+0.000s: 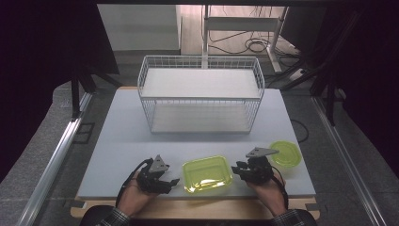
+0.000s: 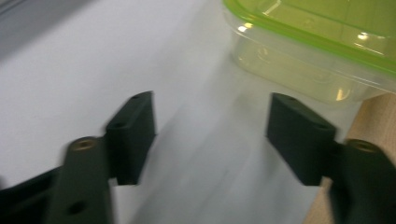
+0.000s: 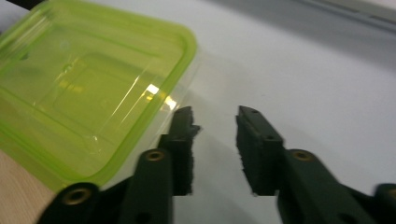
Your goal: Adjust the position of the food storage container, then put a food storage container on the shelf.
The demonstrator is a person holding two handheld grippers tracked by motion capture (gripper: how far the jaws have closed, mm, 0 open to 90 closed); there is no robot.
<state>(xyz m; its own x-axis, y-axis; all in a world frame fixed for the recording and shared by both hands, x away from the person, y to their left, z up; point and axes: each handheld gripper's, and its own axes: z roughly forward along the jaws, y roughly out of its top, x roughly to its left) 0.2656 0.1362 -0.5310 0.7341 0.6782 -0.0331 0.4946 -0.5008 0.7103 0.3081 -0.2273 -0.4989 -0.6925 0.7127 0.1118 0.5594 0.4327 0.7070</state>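
A square clear container with a green lid (image 1: 207, 173) sits near the table's front edge, between my two grippers. My left gripper (image 1: 170, 183) is just left of it, open, jaws wide apart over bare table (image 2: 210, 135), with the container (image 2: 317, 51) ahead to the right. My right gripper (image 1: 239, 168) is just right of it, open with a narrower gap (image 3: 214, 135); the container's lid (image 3: 84, 93) lies beside its left finger, apart from it. A second, rounder green-lidded container (image 1: 285, 154) rests behind the right hand.
A white wire basket rack (image 1: 201, 94) with two shelves stands at the back middle of the grey table top (image 1: 122, 141). Bare wood edge (image 1: 197, 209) runs along the front. Black frame posts and cables lie beyond the table.
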